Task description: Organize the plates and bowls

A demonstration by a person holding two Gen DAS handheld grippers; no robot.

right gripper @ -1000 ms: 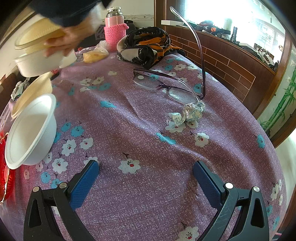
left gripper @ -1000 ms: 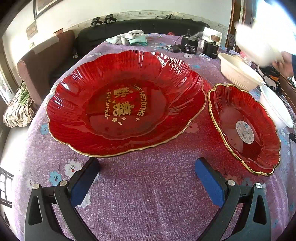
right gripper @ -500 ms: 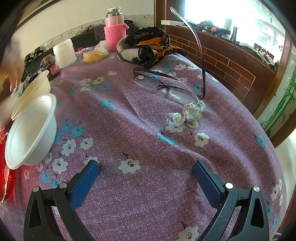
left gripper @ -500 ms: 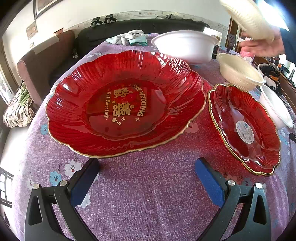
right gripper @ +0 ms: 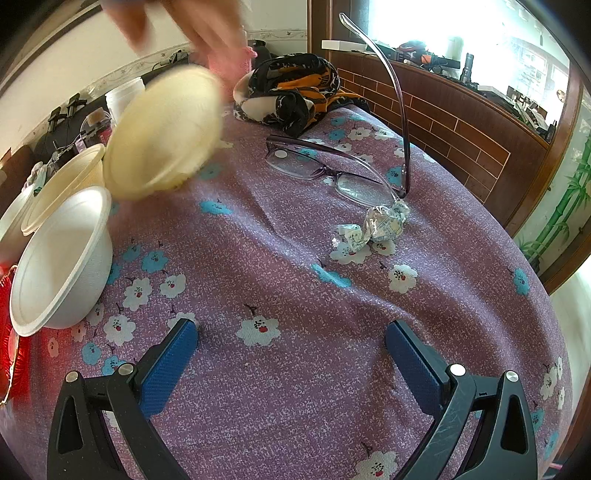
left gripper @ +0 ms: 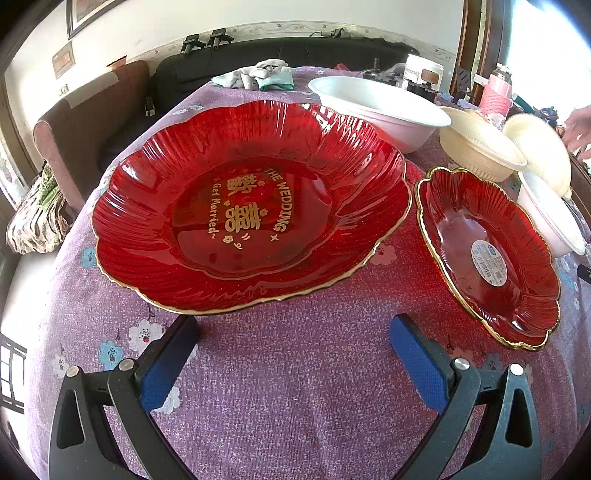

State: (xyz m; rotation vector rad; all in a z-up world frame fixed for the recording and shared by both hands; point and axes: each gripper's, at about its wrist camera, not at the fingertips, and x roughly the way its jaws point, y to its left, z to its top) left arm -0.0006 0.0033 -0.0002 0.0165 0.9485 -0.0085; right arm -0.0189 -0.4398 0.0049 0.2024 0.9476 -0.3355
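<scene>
- In the left wrist view the left gripper [left gripper: 293, 354] sits at 6 o'clock over the purple flowered tablecloth [left gripper: 295, 387], its blue pads wide apart with nothing between them.
- The large red plate [left gripper: 251, 206], gold-rimmed with gold wedding lettering, fills the middle of that view, its near rim just beyond the left pad.
- Behind it, at about 1 o'clock, a large white bowl [left gripper: 380, 107] stands upright, close against the plate's far rim.
- At 3 o'clock the small red plate [left gripper: 487, 258] lies just beside the large one, a printed sticker [left gripper: 489, 262] inside it.
- Beyond the small plate a cream bowl [left gripper: 480, 144] stands upright, and a second cream bowl [left gripper: 539, 147] sits tilted to its right; a white bowl [left gripper: 550, 218] touches the small plate's far edge.
- In the right wrist view the right gripper [right gripper: 291, 362] is at 6 o'clock, its pads also spread wide and empty above the cloth.
- At 9 o'clock that white bowl [right gripper: 61, 258] leans on its side; the upright cream bowl [right gripper: 62, 184] is behind it.
- At 11 o'clock a blurred bare hand [right gripper: 184, 26] is over the tilted, blurred cream bowl [right gripper: 166, 133]; whether it grips it, I cannot tell.
- Toward 1 o'clock lie glasses [right gripper: 332, 166] and a crumpled wrapper [right gripper: 376, 225], with a patterned cloth [right gripper: 291, 88] at 12.
</scene>
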